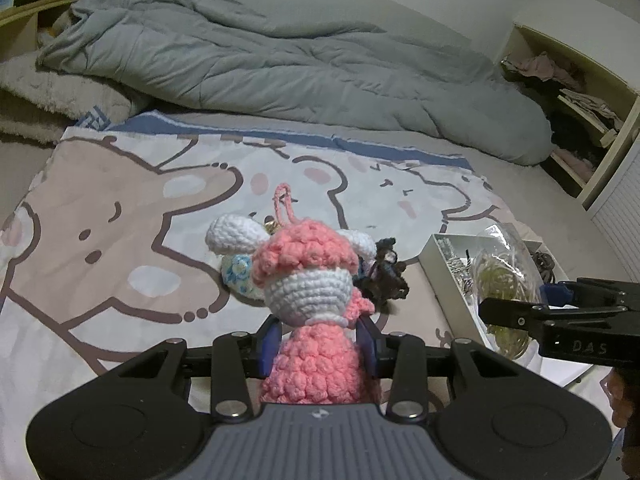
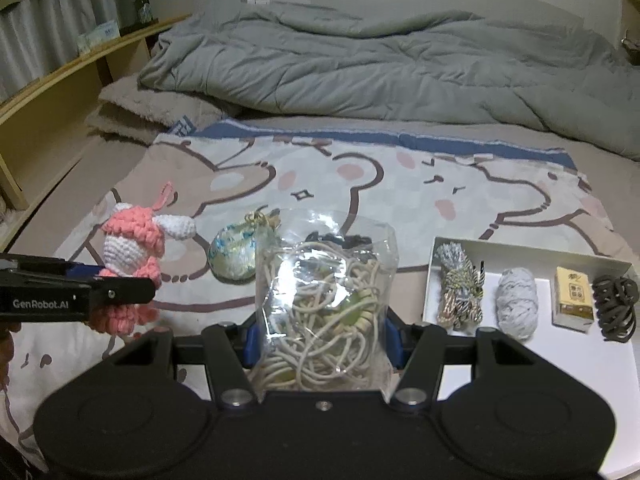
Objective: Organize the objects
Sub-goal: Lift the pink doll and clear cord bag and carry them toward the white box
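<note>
The left gripper (image 1: pixel 318 350) is clamped on a pink crochet doll (image 1: pixel 310 308), held left of the white tray (image 2: pixel 560 256). Nearer the tray, the right gripper (image 2: pixel 322 338) pinches a clear bag of cord (image 2: pixel 326 312). Behind the bag lies what seems a floral pouch (image 2: pixel 232 258).

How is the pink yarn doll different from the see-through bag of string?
The doll is pink and white crochet and solid; the bag is clear plastic, so its tangled cream string shows through. The doll has ears and a loop on its head; the bag is a plain crinkly pouch. The doll is in the left tool; the bag is in the right tool. Both are soft and gripped above the blanket.
</note>
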`<action>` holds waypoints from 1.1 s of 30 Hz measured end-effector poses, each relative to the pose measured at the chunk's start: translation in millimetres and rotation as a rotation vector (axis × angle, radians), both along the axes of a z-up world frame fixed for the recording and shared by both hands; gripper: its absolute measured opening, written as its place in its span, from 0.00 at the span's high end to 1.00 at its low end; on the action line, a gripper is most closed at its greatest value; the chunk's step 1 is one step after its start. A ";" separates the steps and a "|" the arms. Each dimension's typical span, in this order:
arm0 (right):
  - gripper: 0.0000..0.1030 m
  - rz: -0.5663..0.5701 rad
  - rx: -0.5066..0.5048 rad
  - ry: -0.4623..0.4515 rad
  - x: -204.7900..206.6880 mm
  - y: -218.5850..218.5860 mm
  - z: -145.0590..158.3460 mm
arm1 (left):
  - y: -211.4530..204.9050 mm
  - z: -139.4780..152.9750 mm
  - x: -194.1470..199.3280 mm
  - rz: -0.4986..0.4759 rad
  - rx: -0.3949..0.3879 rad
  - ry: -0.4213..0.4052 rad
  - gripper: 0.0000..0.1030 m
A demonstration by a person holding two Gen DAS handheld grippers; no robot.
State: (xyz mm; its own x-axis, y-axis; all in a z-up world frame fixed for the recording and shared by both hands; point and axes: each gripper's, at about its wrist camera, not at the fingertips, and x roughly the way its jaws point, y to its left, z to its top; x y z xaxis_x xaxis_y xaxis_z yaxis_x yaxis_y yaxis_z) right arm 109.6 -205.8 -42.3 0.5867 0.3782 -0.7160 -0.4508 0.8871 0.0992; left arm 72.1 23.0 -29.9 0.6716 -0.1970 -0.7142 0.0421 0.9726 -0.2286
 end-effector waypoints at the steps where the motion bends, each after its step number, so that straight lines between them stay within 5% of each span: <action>1: 0.44 0.000 0.003 -0.007 -0.6 -1.8 1.8 | -1.5 1.2 -0.1 -0.001 0.001 -0.005 0.59; 20: 0.44 -0.104 -0.010 -0.104 -3.7 -81.1 26.7 | -71.1 12.7 12.8 -0.078 -0.075 -0.046 0.59; 33: 0.44 -0.207 -0.072 -0.109 2.2 -161.4 17.4 | -150.4 6.1 33.5 -0.181 -0.138 -0.036 0.59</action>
State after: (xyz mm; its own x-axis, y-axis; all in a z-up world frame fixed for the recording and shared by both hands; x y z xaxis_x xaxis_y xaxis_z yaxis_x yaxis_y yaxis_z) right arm 111.8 -367.1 -24.8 0.7216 0.1917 -0.6653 -0.2629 0.9648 -0.0072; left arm 105.7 -127.3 -23.8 0.6407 -0.4108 -0.6487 0.2239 0.9081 -0.3539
